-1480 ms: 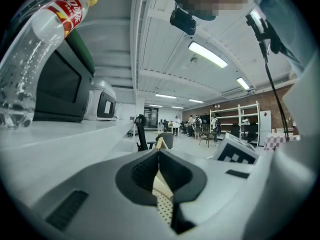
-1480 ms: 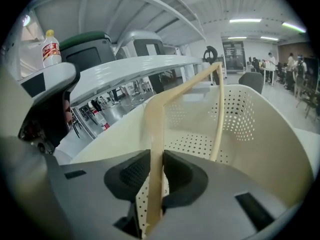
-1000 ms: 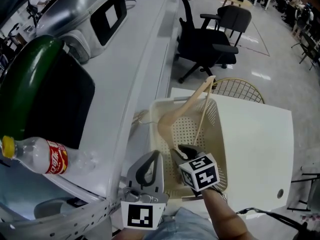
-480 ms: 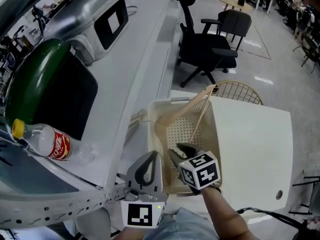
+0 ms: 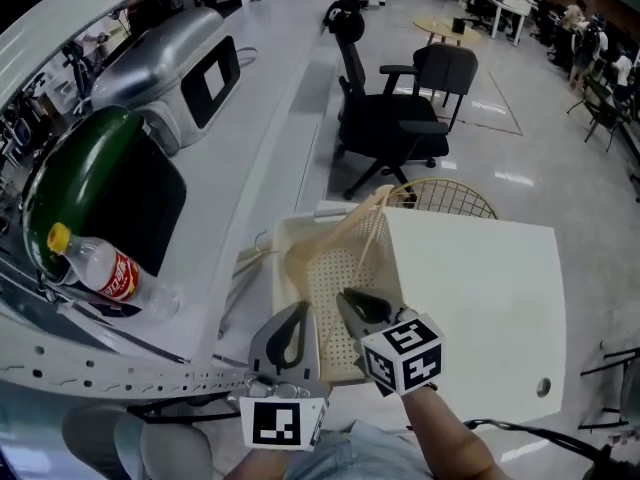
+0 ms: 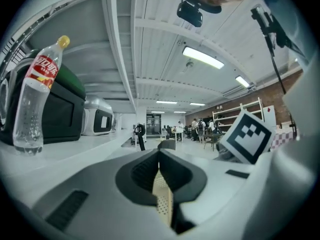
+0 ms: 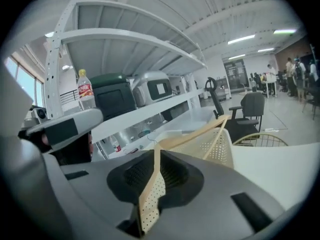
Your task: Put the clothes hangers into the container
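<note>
A cream perforated basket (image 5: pixel 338 273) stands at the left edge of a white table (image 5: pixel 480 298). Wooden hangers (image 5: pixel 345 236) lie in it, their ends poking over the far rim. My left gripper (image 5: pixel 297 313) is at the basket's near wall, shut on a thin strip of that wall (image 6: pixel 161 194). My right gripper (image 5: pixel 352 303) is beside it on the same wall, its jaws closing, with the perforated wall (image 7: pixel 150 204) pinched between them. In the right gripper view the hangers (image 7: pixel 200 134) slant across the basket (image 7: pixel 222 146).
A long white counter (image 5: pixel 270 148) runs on the left with a plastic bottle (image 5: pixel 95 268), a green-and-black appliance (image 5: pixel 90 198) and a silver machine (image 5: pixel 180 78). Beyond the table are a black office chair (image 5: pixel 390 128) and a gold wire frame (image 5: pixel 445 198).
The head view has swung, so the basket shows further left and more of the counter is in view. My right gripper has drawn back from inside the basket to its near wall.
</note>
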`<state>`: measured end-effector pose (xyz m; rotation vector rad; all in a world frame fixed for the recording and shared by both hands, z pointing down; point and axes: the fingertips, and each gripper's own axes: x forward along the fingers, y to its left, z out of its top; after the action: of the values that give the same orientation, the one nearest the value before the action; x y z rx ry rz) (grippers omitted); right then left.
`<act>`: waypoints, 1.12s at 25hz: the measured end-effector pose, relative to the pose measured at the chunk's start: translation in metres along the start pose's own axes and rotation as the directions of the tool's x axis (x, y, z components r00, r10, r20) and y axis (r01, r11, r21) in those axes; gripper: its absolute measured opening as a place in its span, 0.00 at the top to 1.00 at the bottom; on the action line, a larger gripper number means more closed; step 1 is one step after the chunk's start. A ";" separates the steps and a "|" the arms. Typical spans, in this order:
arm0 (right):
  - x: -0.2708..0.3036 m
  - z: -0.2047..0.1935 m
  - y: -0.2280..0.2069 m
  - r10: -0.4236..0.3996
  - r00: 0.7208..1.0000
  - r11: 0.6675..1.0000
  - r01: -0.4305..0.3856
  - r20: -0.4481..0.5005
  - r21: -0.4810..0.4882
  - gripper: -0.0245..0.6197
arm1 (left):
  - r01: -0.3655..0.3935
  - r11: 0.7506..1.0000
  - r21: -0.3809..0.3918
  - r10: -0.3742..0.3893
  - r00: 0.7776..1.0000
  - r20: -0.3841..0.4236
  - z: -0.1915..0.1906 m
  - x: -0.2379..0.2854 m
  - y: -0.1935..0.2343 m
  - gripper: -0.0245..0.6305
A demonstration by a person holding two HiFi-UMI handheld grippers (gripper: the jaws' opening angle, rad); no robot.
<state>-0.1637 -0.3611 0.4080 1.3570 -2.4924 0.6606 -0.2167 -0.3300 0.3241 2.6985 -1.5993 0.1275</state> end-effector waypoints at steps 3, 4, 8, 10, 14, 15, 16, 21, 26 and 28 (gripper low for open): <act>-0.029 0.017 0.002 -0.003 0.997 1.000 0.005 0.073 -0.028 0.91 | 0.017 1.000 -0.007 -0.017 1.000 0.019 0.013 -0.002 -0.020 0.94; -0.038 0.021 0.003 -0.009 0.996 0.999 0.013 0.092 -0.040 0.92 | 0.020 1.000 -0.005 -0.020 0.999 0.026 0.016 -0.004 -0.026 0.94; -0.069 0.029 0.004 -0.043 0.986 0.994 0.059 0.163 -0.095 0.93 | 0.022 1.000 0.008 -0.022 0.998 0.051 0.028 -0.008 -0.041 0.94; -0.082 0.037 0.003 -0.053 0.977 0.989 0.079 0.206 -0.124 0.94 | 0.017 1.000 0.015 -0.018 0.997 0.076 0.037 -0.007 -0.044 0.94; -0.106 0.048 0.005 -0.065 0.958 0.975 0.121 0.281 -0.185 0.94 | -0.015 1.000 0.024 0.012 0.996 0.093 0.045 -0.012 -0.041 0.94; -0.111 0.051 0.003 -0.072 0.953 0.971 0.135 0.294 -0.198 0.94 | -0.025 0.999 0.029 0.022 0.995 0.095 0.046 -0.013 -0.039 0.94; -0.115 0.053 0.000 -0.080 0.949 0.967 0.148 0.304 -0.207 0.94 | -0.035 0.999 0.034 0.031 0.995 0.099 0.047 -0.013 -0.037 0.95; -0.130 0.057 -0.019 -0.117 0.936 0.962 0.190 0.331 -0.198 0.95 | -0.065 0.996 0.066 0.057 0.991 0.120 0.049 -0.016 -0.033 0.94; -0.138 0.061 -0.035 -0.148 0.923 0.956 0.225 0.355 -0.187 0.95 | -0.084 0.992 0.096 0.069 0.987 0.144 0.051 -0.016 -0.030 0.94; -0.140 0.064 -0.039 -0.152 0.920 0.955 0.230 0.362 -0.185 0.95 | -0.091 0.991 0.095 0.076 0.987 0.144 0.051 -0.016 -0.029 0.94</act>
<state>-0.0538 -0.3076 0.3069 1.7204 -2.5392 0.0970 -0.1952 -0.3045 0.2730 2.7728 -1.7922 0.0192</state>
